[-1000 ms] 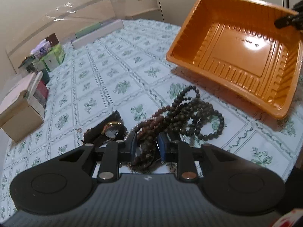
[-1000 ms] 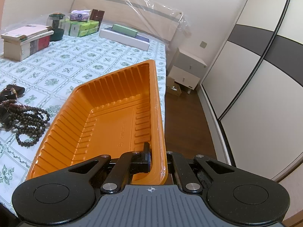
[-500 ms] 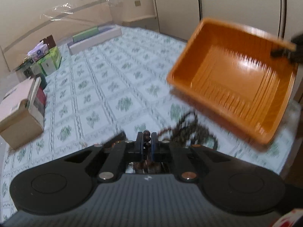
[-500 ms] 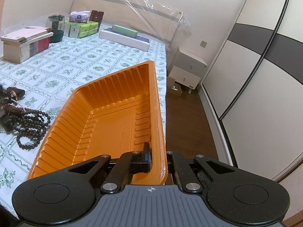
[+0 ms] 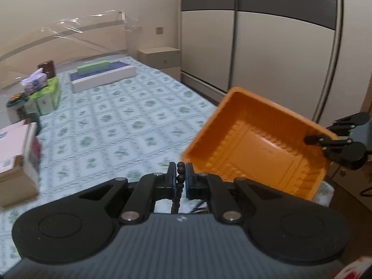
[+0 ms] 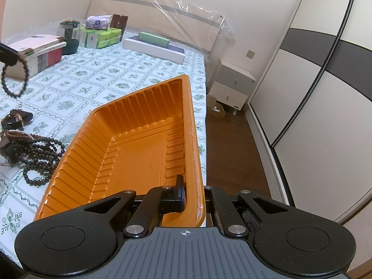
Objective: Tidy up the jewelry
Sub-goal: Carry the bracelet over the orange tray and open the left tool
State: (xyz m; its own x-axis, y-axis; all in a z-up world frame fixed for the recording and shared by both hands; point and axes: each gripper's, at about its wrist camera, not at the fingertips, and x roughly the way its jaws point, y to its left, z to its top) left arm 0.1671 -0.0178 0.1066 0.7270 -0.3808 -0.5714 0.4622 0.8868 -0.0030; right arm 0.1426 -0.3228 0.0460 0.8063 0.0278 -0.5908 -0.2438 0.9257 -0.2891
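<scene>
Right wrist view, floral bedspread (image 6: 130,69), wrapped headboard (image 6: 153,7), sliding wardrobe (image 6: 320,107)

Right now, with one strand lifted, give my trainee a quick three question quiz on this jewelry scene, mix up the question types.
1. True or false: the left gripper has its fingers closed on a dark bead bracelet.
2. Multiple choice: what does the right gripper grip? A) a wristwatch B) the rim of the orange plastic tray C) a tissue box
3. Fill the blank: the remaining pile of bead strands lies on the patterned ___ beside the tray.

Key: 1 true; 2 B; 3 bedspread.
</scene>
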